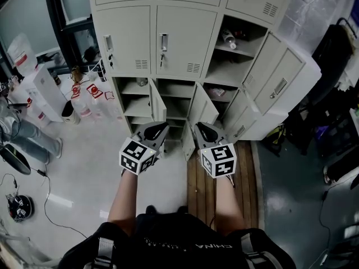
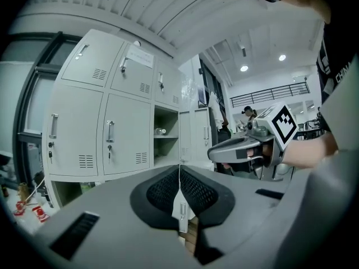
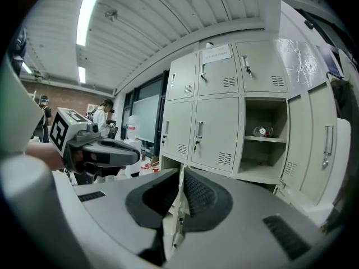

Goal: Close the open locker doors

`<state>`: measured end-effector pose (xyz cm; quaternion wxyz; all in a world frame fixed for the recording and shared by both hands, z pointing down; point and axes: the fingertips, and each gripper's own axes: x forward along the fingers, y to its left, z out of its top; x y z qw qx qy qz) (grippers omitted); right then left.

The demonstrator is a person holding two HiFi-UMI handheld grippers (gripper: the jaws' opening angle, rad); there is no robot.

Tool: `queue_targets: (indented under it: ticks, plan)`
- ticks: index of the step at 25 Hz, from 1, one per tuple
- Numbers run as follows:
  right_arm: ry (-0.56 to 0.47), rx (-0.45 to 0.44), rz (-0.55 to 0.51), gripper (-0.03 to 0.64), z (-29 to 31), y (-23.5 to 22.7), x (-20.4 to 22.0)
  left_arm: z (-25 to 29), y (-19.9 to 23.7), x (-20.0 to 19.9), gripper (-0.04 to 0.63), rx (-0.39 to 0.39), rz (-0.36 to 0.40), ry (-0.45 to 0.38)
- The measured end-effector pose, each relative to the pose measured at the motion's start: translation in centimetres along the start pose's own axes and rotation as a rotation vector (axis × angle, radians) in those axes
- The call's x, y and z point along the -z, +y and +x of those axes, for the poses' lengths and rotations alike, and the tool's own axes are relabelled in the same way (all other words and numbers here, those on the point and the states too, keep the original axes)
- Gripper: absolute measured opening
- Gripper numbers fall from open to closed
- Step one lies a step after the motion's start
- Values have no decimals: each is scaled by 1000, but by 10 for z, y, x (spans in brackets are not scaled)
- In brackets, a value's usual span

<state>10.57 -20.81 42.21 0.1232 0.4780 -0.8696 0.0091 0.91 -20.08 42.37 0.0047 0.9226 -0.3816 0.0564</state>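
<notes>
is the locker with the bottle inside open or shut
Open: the locker shows its shelf and bottle, its door swung out to the right.

White letters reading "CHINA", upside down, stand on the person's black shirt point(image 1: 188, 237) behind the right gripper point(image 1: 202, 129); the white paper notice point(image 3: 217, 52) on the grey metal locker point(image 3: 213, 122) ahead is illegible.

The left gripper point(image 1: 159, 129) is a light grey shell with black dimpled pads point(image 2: 162, 192) and, at seven o'clock, a white cube point(image 1: 137, 156) of black square markers. The right gripper point(image 1: 203, 130) bears its twin cube point(image 1: 219, 160) at five o'clock. The person wears a black shirt point(image 1: 179, 241) with white lettering and grey shoulder straps point(image 1: 102, 250).
</notes>
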Motion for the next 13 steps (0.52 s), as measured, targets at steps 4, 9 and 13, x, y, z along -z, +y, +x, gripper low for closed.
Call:
queue_targets:
  ticks: [4,9,13]
  plan:
    - [-4,-3,-5,49,-1,3,-4,-3,-4,-6,23,21,-26,-23]
    - [-7,-10,-10,49,-1,7,-3,-7,-6,-6,23,35,-38,-36]
    - [-4,-11,-14,49,-1,6,0,-6,-9,-7,23,45,-33,-41]
